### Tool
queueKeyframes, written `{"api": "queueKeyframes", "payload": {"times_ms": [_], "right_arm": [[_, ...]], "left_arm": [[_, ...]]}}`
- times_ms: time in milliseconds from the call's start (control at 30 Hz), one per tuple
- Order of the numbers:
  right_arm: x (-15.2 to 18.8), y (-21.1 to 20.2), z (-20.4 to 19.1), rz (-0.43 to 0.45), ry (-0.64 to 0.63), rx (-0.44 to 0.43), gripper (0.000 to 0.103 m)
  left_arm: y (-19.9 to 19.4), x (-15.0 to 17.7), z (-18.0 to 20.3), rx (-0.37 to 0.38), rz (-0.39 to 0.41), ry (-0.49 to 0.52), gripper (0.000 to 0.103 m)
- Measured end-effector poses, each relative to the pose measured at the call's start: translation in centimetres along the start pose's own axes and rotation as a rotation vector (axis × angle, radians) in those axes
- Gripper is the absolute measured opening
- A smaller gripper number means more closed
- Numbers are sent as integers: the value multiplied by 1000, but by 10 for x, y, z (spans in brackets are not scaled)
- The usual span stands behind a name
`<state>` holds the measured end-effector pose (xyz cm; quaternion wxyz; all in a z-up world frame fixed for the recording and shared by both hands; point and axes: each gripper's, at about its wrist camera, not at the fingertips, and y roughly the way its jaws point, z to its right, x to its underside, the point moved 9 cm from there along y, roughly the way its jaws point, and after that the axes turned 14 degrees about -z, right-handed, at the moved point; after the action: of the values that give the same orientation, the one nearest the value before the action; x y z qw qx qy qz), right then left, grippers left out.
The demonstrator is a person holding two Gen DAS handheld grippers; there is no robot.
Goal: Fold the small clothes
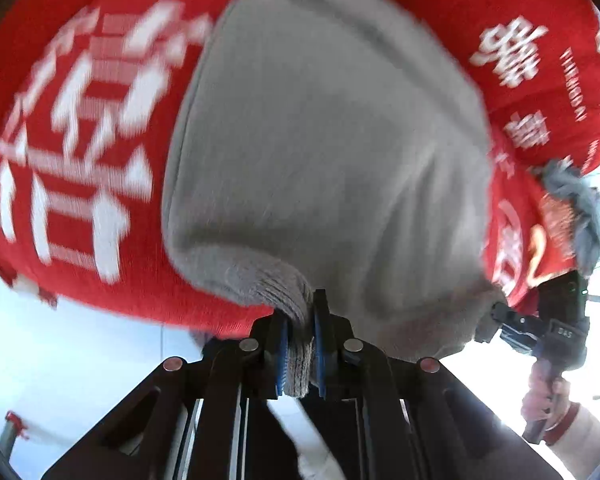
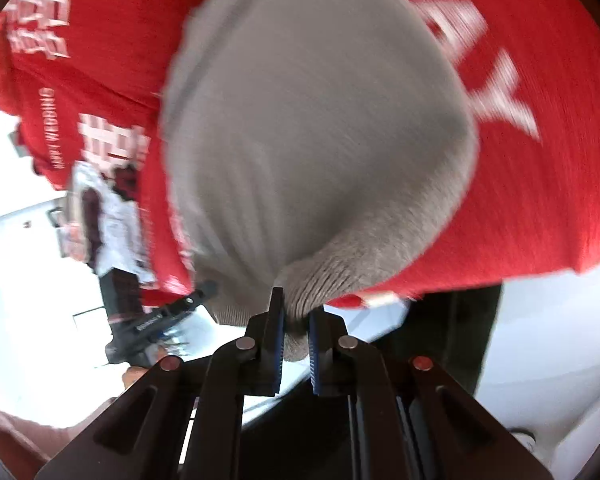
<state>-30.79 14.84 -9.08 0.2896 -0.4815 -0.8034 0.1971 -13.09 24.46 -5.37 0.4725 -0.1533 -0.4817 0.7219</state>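
Across the left wrist view, the grey knitted garment (image 1: 324,152) filled the middle of the picture, spread over a red cloth with white lettering (image 1: 80,132) that covered the desk. At 6 o'clock the left gripper (image 1: 300,344) had its blue-padded fingers (image 1: 282,356) pinching a bunched, ribbed edge of the garment, several layers of knit squeezed between them. The grip on an edge looked meant to let the fabric hang and be carried over in a fold. Toward 4 o'clock the right gripper (image 1: 488,320) bit into the garment's other lower corner, with the person's hand (image 1: 548,396) on its handle below it. Holding both corners of one edge would keep that edge straight as it was carried. Everything was smeared by motion blur.

Seen from the right wrist, the same grey garment (image 2: 312,128) rose from 6 o'clock up to 12 o'clock over the red cloth (image 2: 540,184). The right gripper (image 2: 296,336) had its fingers (image 2: 277,344) closed on a ribbed fold of the knit, which puckered where they clamped it. At 8 o'clock the left gripper (image 2: 204,292) reached in to the garment's far corner. Beyond it, toward 9 o'clock, stood a figure in pale and dark clothing (image 2: 112,224), too blurred to read further. The fold itself looked barely begun.
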Motion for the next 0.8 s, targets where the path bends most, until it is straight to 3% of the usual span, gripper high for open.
{"api": "queueKeyframes", "payload": {"times_ms": [200,367,500,533,567,600,667,800], "right_arm": [[-67,-43,-56,125,-57,-95,11],[-141,-62,-69,199,-54,-82,11],[-188,-64,-59,197,-21,-7,11],[-198,-62,-55,192,-7,14,11],[-207,-59,-52,186,11,31,11],[-214,-56,-48,179,27,45,11],[-220,-56,-40,163,28,61,12],[-225,-52,-36,119,14,124,18]], "left_arm": [[-57,-79,20,43,145,21,12],[-73,-170,29,-31,223,49,12],[-74,-209,26,-120,246,29,13],[-73,-215,25,-149,238,22,16],[-72,-218,25,-173,230,18,44],[-74,-221,23,-204,229,14,83],[-84,-222,22,-275,283,27,87],[-84,-227,26,-330,230,81,87]]}}
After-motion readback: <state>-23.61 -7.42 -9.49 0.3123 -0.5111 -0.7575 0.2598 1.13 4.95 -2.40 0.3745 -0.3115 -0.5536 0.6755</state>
